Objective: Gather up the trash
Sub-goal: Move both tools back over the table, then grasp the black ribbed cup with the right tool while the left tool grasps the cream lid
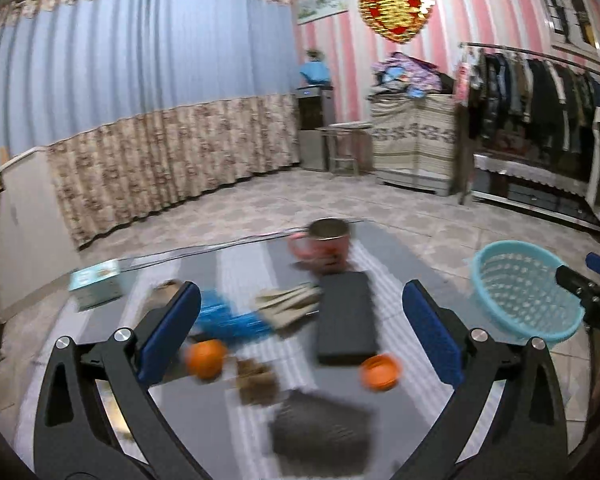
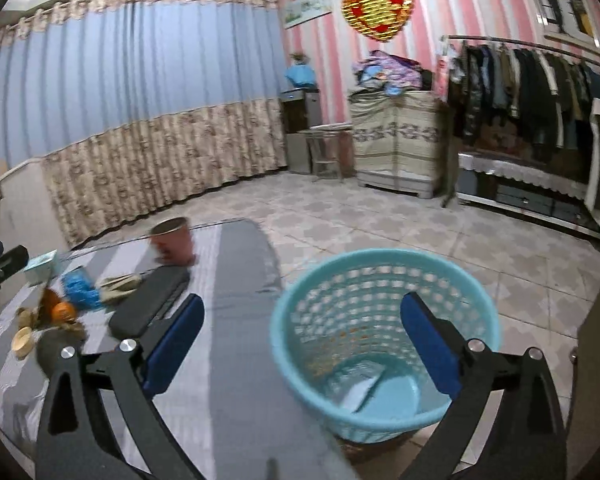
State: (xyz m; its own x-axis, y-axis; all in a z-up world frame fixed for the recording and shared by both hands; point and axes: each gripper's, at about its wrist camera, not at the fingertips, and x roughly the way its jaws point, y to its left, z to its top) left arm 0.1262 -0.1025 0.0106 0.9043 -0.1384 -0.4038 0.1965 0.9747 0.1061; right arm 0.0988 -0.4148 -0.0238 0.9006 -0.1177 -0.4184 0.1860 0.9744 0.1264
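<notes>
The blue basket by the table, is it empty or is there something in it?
Not empty. The right wrist view looks into the basket: a pale scrap lies on its bottom, with small orange bits against the inner wall.

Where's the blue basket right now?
The blue basket stands on the floor off the table's right edge, directly ahead of the open right claw.

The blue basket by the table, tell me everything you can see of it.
The blue basket is a round, light turquoise bin, plastic by the look of it, with rows of small holes through its wall and a solid rim. It stands upright on the tiled floor, close beside the table's edge; whether they touch is unclear. Inside lie a pale scrap like paper on the bottom and small orange bits along the inner wall. The right gripper hangs open above it, touching nothing.
</notes>
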